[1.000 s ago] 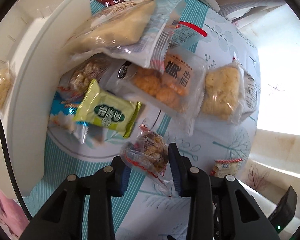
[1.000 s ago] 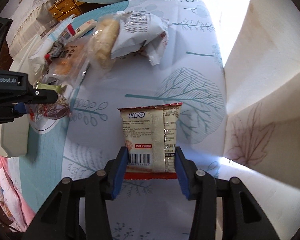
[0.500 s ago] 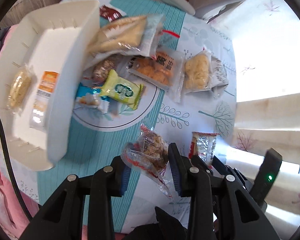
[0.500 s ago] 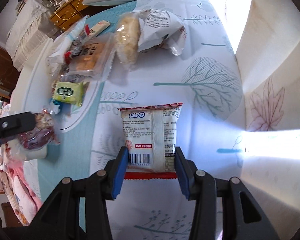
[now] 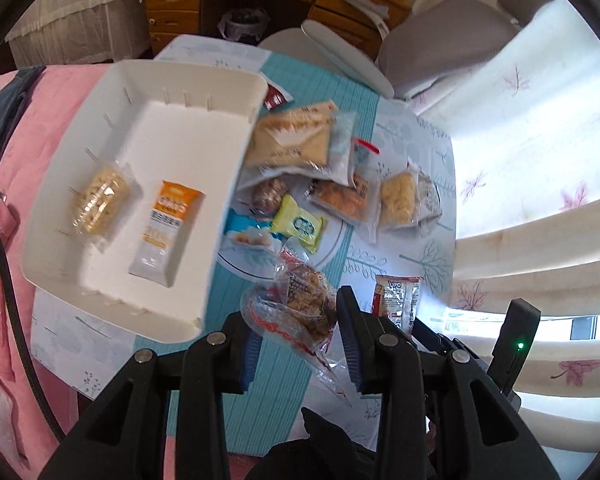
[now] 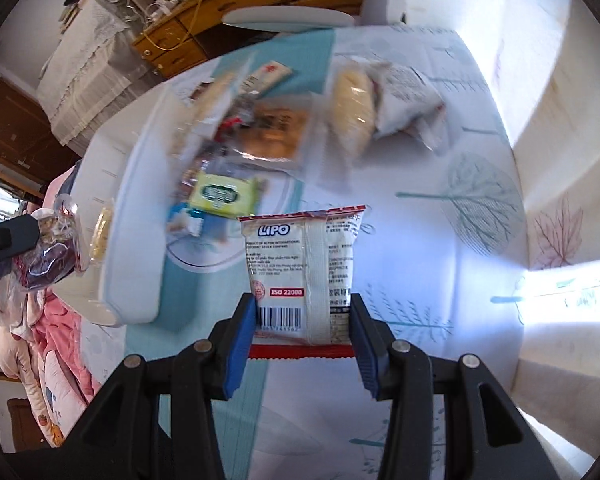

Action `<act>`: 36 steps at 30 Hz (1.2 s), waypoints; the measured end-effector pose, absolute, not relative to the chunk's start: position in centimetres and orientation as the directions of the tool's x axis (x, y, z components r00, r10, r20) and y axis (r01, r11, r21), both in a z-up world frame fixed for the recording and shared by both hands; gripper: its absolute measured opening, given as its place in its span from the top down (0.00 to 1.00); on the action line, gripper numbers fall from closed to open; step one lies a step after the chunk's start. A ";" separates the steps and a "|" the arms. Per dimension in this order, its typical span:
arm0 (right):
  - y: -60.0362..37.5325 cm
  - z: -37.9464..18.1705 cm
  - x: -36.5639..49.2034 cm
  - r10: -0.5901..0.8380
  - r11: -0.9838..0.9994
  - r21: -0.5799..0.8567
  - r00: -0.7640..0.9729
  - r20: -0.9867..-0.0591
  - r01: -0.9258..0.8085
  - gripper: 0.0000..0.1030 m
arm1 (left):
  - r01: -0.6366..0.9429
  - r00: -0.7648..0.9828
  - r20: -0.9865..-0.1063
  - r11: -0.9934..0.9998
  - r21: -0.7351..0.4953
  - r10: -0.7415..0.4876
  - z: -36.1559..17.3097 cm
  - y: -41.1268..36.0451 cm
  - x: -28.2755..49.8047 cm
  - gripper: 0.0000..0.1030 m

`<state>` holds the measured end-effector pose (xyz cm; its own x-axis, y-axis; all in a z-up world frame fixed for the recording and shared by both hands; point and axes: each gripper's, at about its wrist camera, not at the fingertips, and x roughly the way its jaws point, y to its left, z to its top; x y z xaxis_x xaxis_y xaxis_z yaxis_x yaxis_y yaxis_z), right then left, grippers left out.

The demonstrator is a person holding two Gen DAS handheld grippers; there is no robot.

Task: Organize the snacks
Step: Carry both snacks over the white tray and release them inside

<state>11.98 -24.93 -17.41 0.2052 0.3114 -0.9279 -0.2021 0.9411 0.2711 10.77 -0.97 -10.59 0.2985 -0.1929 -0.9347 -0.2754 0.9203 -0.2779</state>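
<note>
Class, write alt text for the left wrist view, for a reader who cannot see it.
The left gripper holds a clear-wrapped snack above a patterned tablecloth. To its left a white bin holds two packets; loose snack packets lie beside the bin.

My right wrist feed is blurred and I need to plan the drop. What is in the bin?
Observer: Two packs lie in the bin: a clear pack of pale snack and an orange pack.
Operator: Are they touching?
Observer: No, they lie side by side with a strip of bin floor between them.
Operator: What has the left gripper got?
Observer: The left gripper is shut on a clear bag of brown snack. The bag's tail trails past the pads.
</note>
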 end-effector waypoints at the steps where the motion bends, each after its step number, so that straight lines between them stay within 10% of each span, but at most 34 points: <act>1: -24.3 -17.0 11.9 0.316 0.938 0.272 0.214 -0.924 -0.213 0.55 | -0.274 0.309 -0.931 0.920 -0.282 -0.193 -10.3 -0.5 10.6 0.67; 36: -5.3 -11.7 7.2 0.479 0.876 0.405 0.366 -0.798 -0.264 0.55 | -0.127 0.392 -0.876 0.926 -0.355 -0.282 -9.5 18.5 7.5 0.67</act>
<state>7.24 -5.30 -11.70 0.3659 0.4789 -0.7980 -0.2639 0.8756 0.4046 7.49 18.54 -9.53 0.3917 -0.2819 -0.8758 -0.1268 0.9263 -0.3549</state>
